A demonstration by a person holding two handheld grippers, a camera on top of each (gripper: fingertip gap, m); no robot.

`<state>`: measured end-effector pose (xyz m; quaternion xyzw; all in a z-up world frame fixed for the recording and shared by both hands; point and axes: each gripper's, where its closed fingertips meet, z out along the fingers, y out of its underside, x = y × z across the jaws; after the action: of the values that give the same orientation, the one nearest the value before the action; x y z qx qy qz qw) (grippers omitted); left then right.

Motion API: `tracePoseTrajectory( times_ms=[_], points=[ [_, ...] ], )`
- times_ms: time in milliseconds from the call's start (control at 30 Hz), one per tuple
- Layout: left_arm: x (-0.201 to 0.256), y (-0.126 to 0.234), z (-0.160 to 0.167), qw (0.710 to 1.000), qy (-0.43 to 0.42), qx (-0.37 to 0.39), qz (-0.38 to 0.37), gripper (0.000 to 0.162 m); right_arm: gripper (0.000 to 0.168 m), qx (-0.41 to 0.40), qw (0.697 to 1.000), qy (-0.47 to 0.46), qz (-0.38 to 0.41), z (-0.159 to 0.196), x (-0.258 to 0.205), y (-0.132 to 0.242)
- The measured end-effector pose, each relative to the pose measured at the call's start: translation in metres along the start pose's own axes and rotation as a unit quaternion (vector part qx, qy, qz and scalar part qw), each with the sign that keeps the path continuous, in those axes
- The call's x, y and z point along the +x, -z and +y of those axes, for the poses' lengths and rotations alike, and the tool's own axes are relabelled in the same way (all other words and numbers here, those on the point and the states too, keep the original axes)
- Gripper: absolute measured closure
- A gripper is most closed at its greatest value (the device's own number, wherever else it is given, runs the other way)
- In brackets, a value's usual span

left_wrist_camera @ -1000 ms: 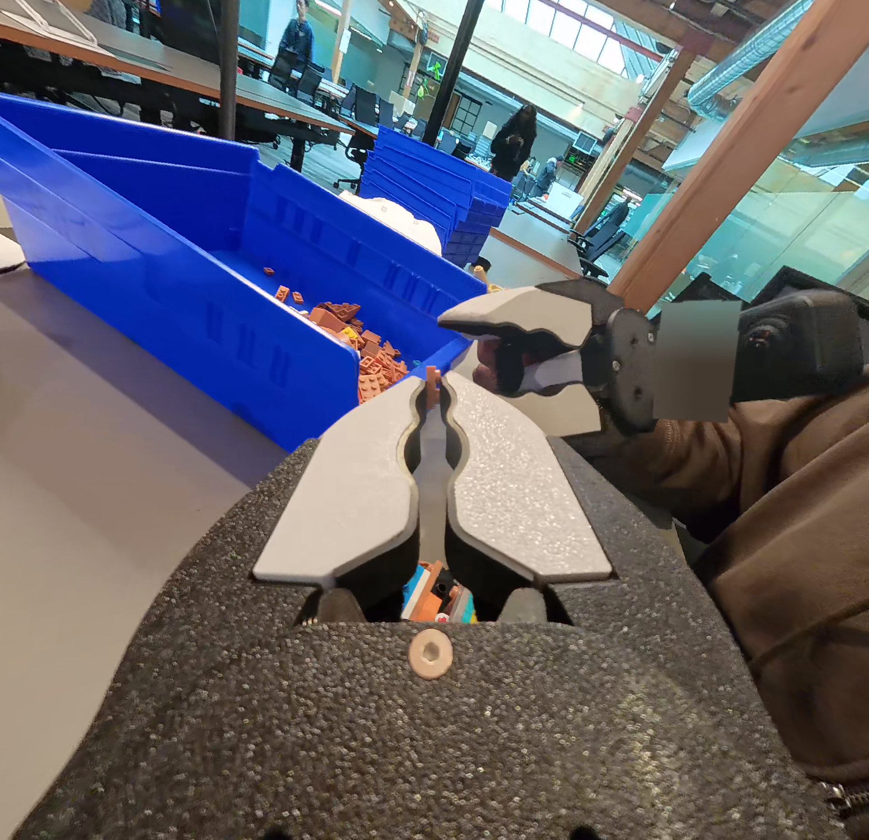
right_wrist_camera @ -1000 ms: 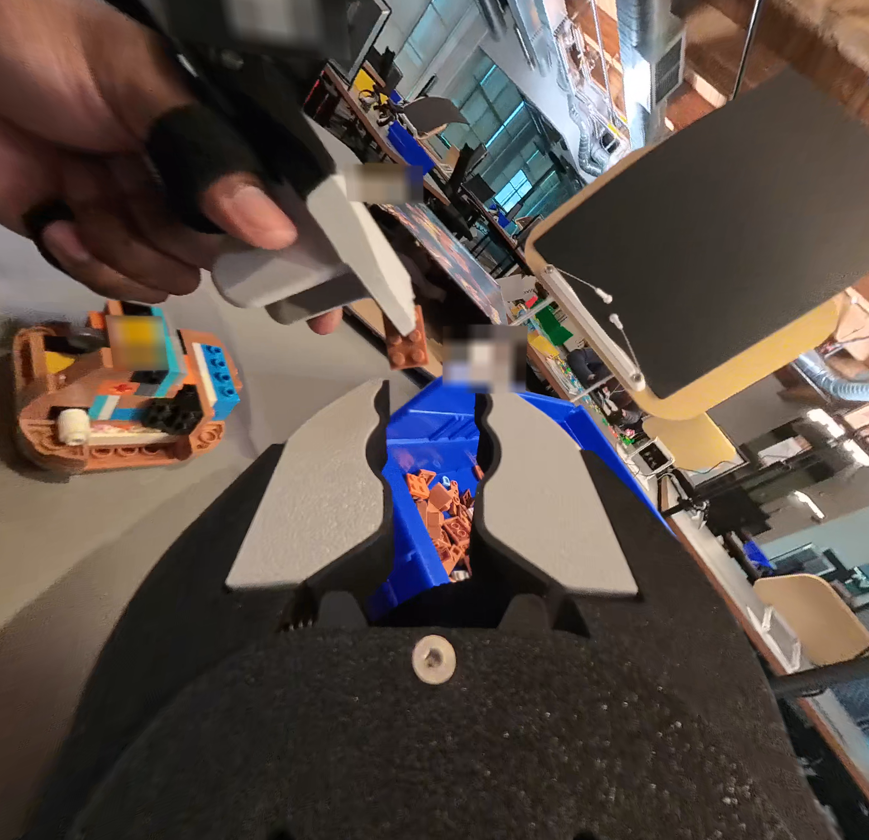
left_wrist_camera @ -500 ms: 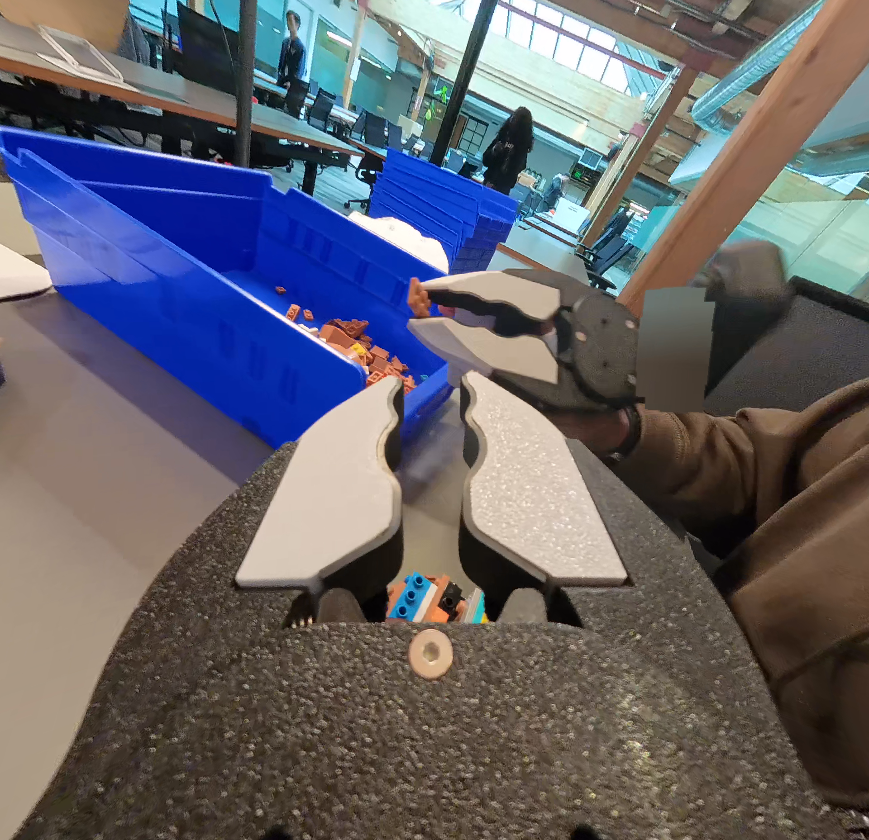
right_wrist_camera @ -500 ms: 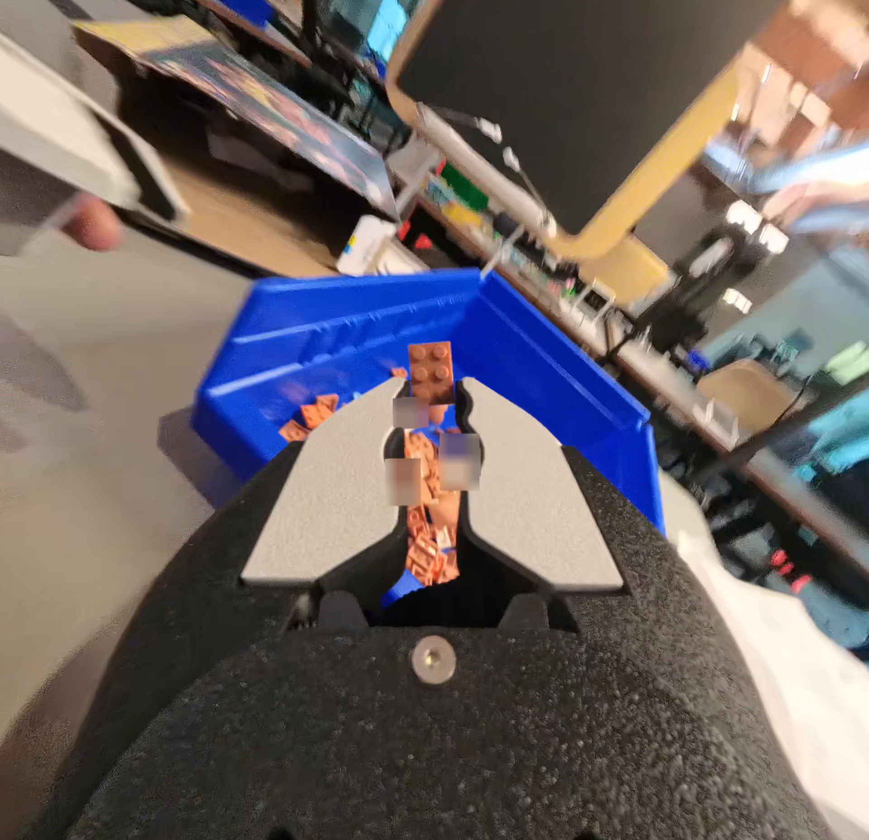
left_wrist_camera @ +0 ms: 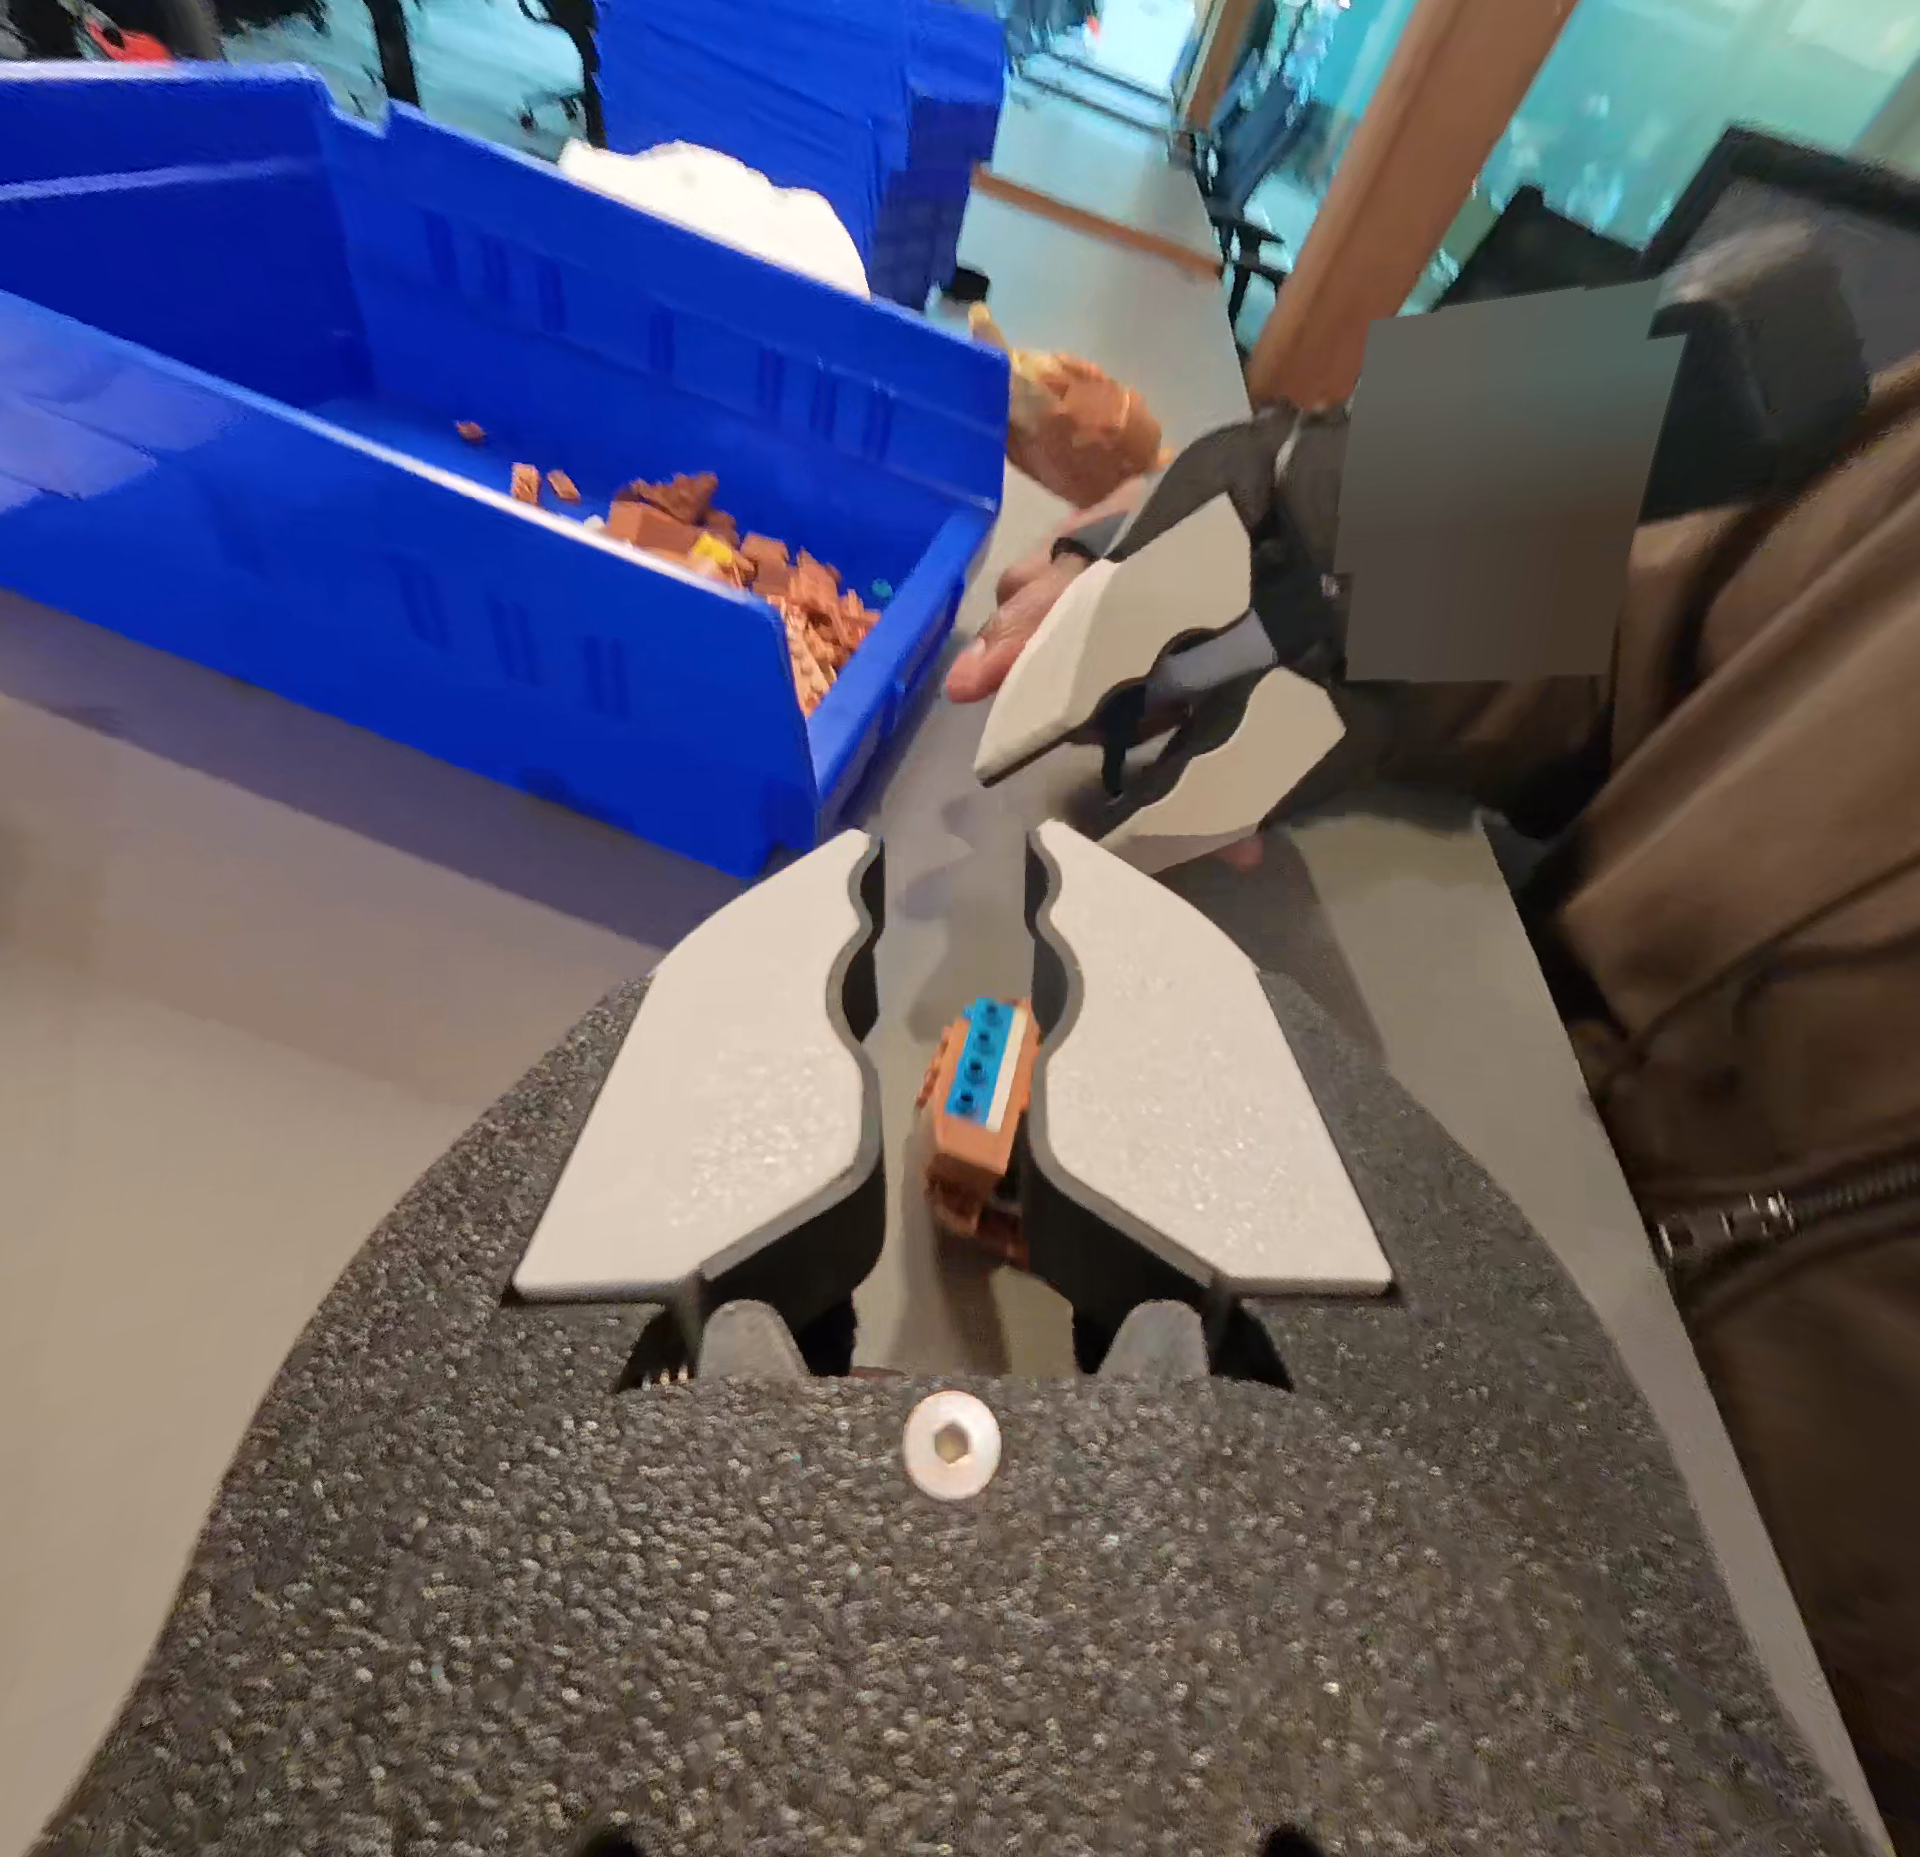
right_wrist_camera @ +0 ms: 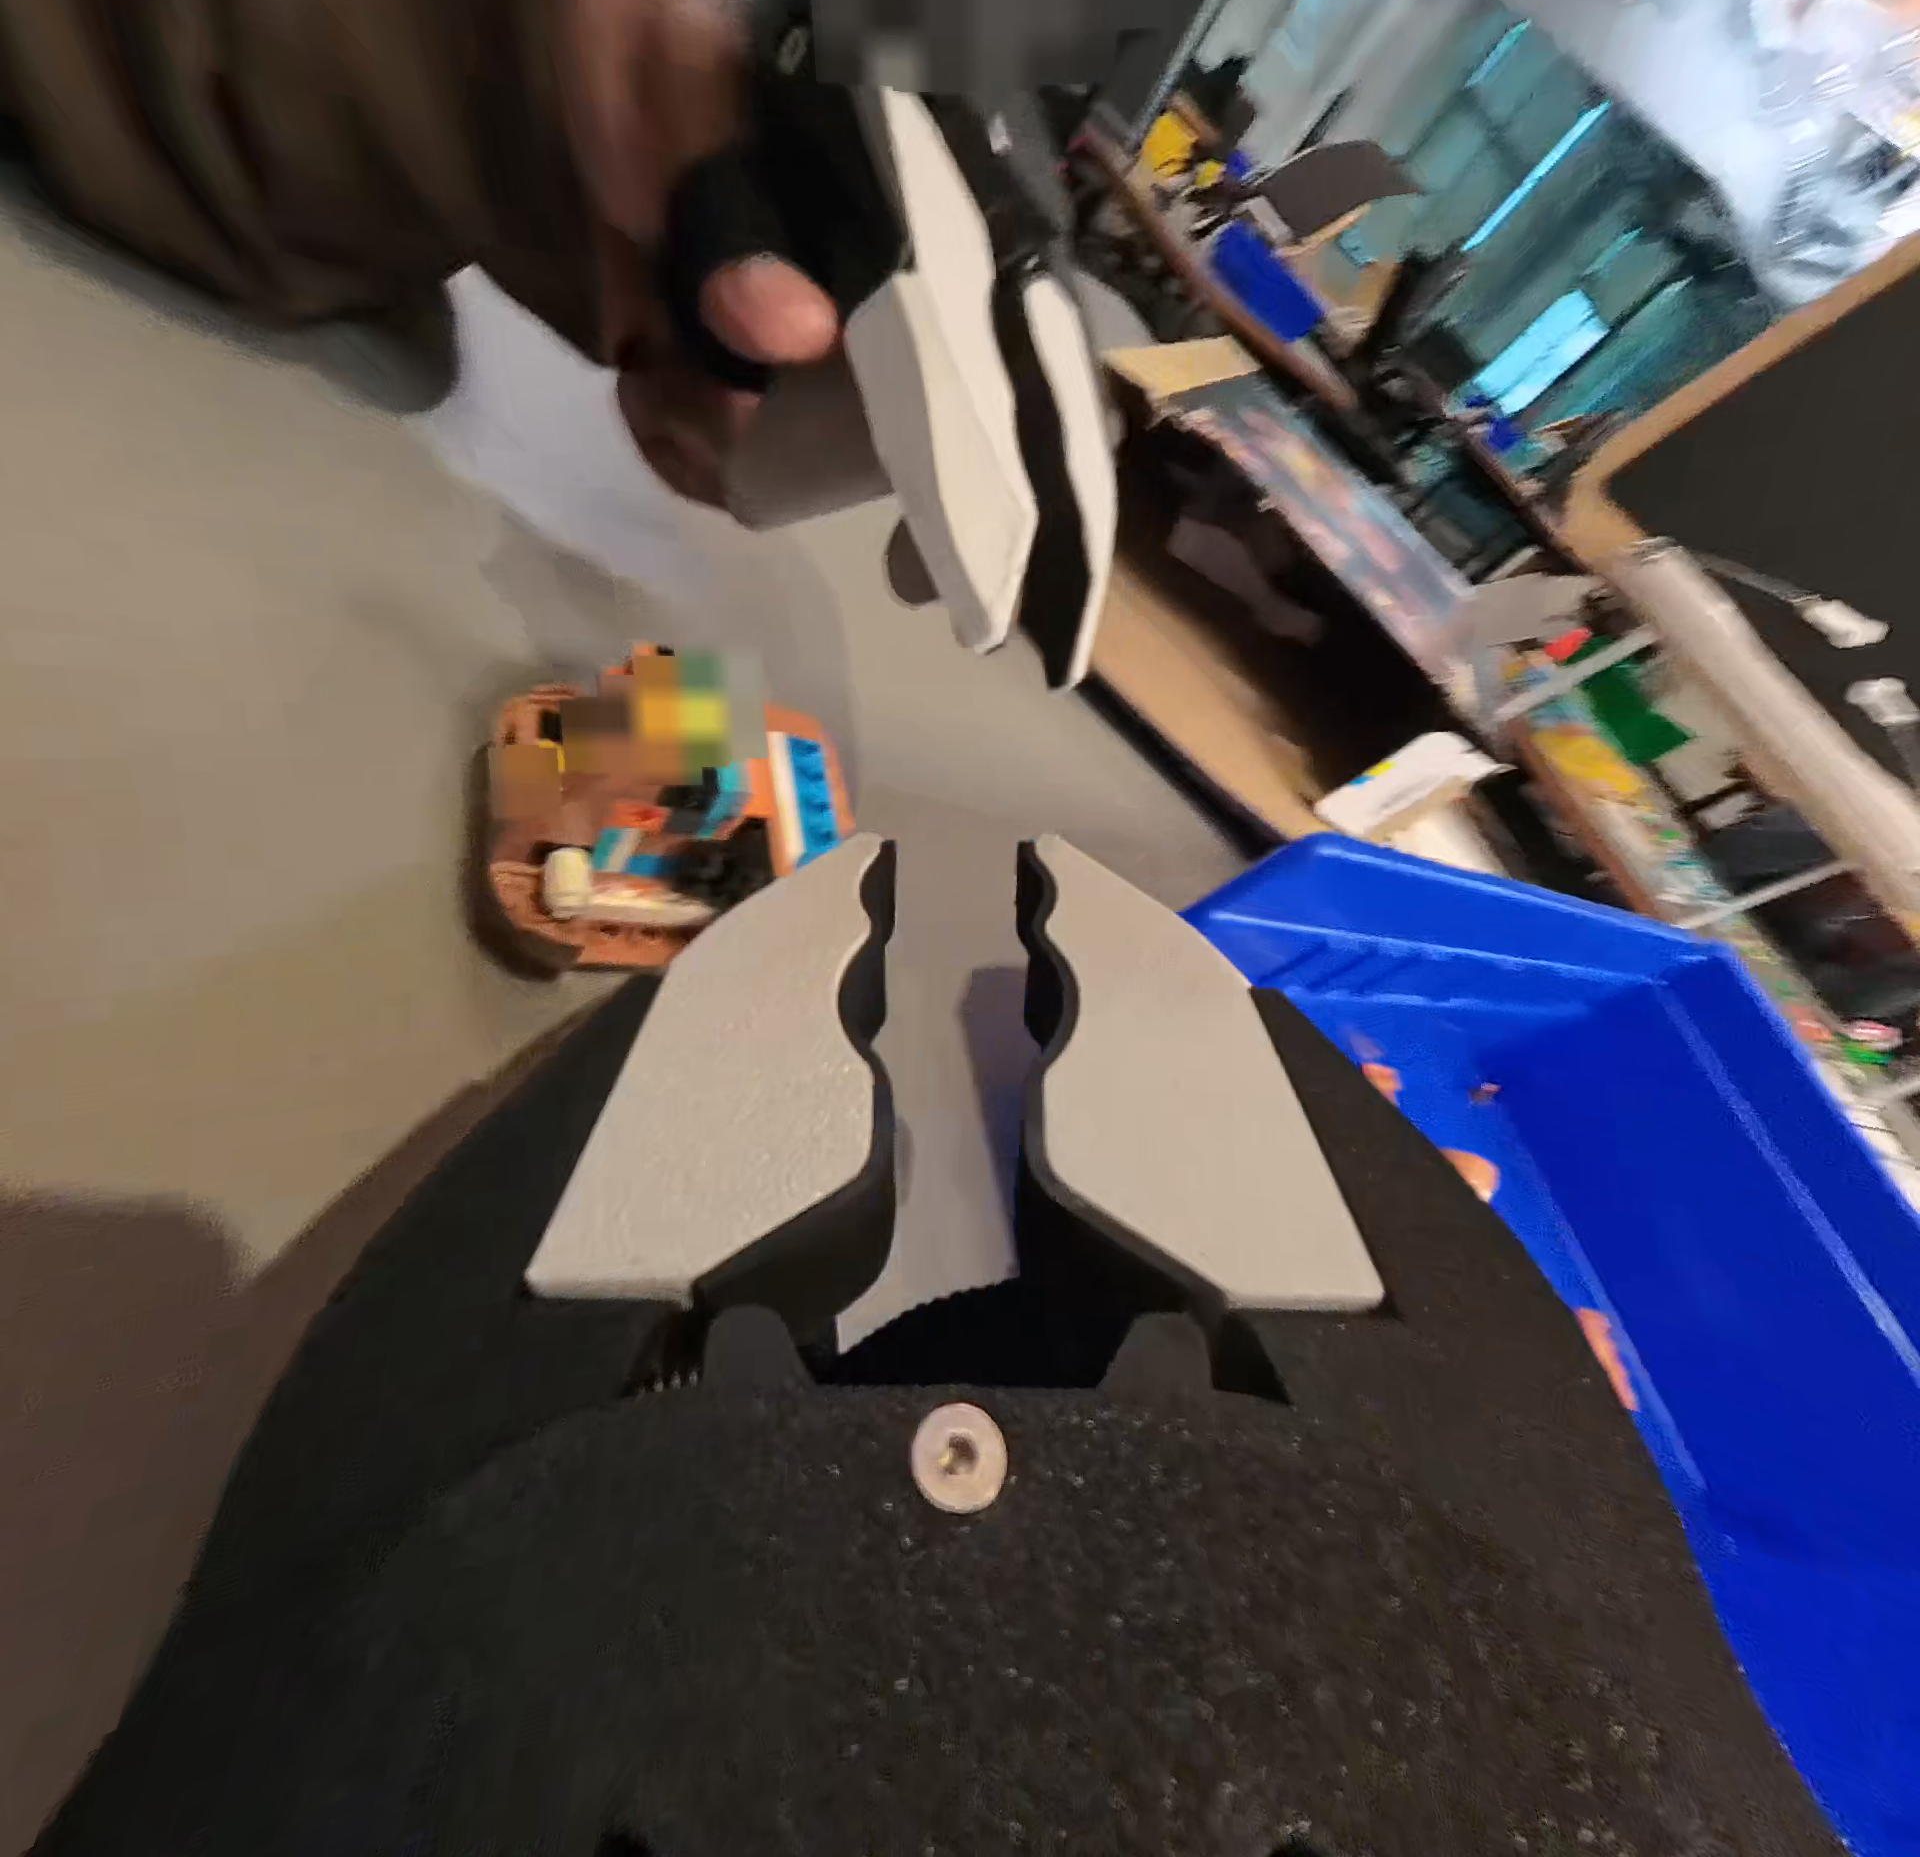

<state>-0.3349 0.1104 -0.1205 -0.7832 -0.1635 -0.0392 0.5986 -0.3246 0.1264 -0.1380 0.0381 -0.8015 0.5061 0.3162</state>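
Since half a second earlier, the brown brick that the right gripper (right_wrist_camera: 954, 851) had carried over the blue bin (left_wrist_camera: 582, 602) was gone from its jaws, and both grippers had swung down toward the grey counter (left_wrist_camera: 260, 976). The right gripper's jaws stood spread with nothing between them, only bare counter showing in the gap; the bin lay just to their right. The left gripper (left_wrist_camera: 954, 851) had likewise tipped downward, jaws spread and empty.

Under the left gripper sat the small brick-built boat (left_wrist_camera: 982, 1101), brown-hulled with blue and white pieces on top. It rested on the counter, seen through the gap near the right-hand jaw, below the jaws rather than gripped; whether it touched them could not be told. From the right wrist view the boat (right_wrist_camera: 665, 831) lay ahead and left of the jaws, apart from them, with the left gripper (right_wrist_camera: 1023, 654) hanging above it. Loose brown bricks (left_wrist_camera: 769, 571) were heaped at the bin's near end, probably kept there within easy reach.
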Motion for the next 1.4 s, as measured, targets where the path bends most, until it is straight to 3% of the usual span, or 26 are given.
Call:
tracePoseTrajectory(
  times_ms=[167, 367, 500, 633, 700, 767, 967, 1133, 1233, 1367, 1400],
  points=[
    [0.005, 0.009, 0.02, 0.997, -0.028, -0.061, 0.023, 0.134, 0.147, -0.05, 0.994, -0.018, -0.092, 0.02, -0.03, -0.007],
    [0.004, 0.021, 0.047, 0.988, -0.039, -0.151, 0.026, 0.134, 0.151, -0.104, 0.989, 0.008, -0.106, 0.036, -0.043, -0.013],
    [0.007, 0.027, 0.063, 0.979, -0.007, -0.198, 0.04, 0.147, 0.153, -0.104, 0.987, 0.009, -0.119, 0.034, -0.048, -0.012],
    [0.012, 0.017, 0.071, 0.977, 0.013, -0.206, 0.062, 0.153, 0.151, -0.099, 0.986, 0.023, -0.129, 0.031, -0.053, -0.01],
    [-0.005, 0.012, 0.063, 0.984, 0.026, -0.176, 0.014, 0.152, 0.152, -0.095, 0.985, 0.032, -0.14, 0.031, -0.056, -0.008],
    [-0.031, 0.012, 0.054, 0.988, 0.05, -0.136, -0.053, 0.15, 0.153, -0.087, 0.983, 0.035, -0.159, 0.028, -0.063, -0.006],
    [-0.021, 0.024, 0.041, 0.992, 0.043, -0.113, -0.02, 0.136, 0.152, -0.089, 0.987, 0.023, -0.128, 0.03, -0.048, -0.006],
    [0.02, 0.026, 0.05, 0.985, 0.001, -0.171, 0.018, 0.106, 0.151, -0.1, 0.99, 0.002, -0.103, 0.033, -0.039, -0.009],
    [0.027, 0.021, 0.064, 0.975, -0.029, -0.217, -0.021, 0.092, 0.151, -0.111, 0.99, -0.006, -0.084, 0.036, -0.034, -0.013],
    [0.015, 0.013, 0.086, 0.956, -0.048, -0.274, -0.091, 0.091, 0.149, -0.093, 0.992, -0.027, -0.079, 0.032, -0.032, -0.016],
    [0.018, 0.011, 0.085, 0.959, -0.047, -0.267, -0.081, 0.098, 0.148, -0.086, 0.992, -0.03, -0.082, 0.03, -0.033, -0.016]
  ],
)
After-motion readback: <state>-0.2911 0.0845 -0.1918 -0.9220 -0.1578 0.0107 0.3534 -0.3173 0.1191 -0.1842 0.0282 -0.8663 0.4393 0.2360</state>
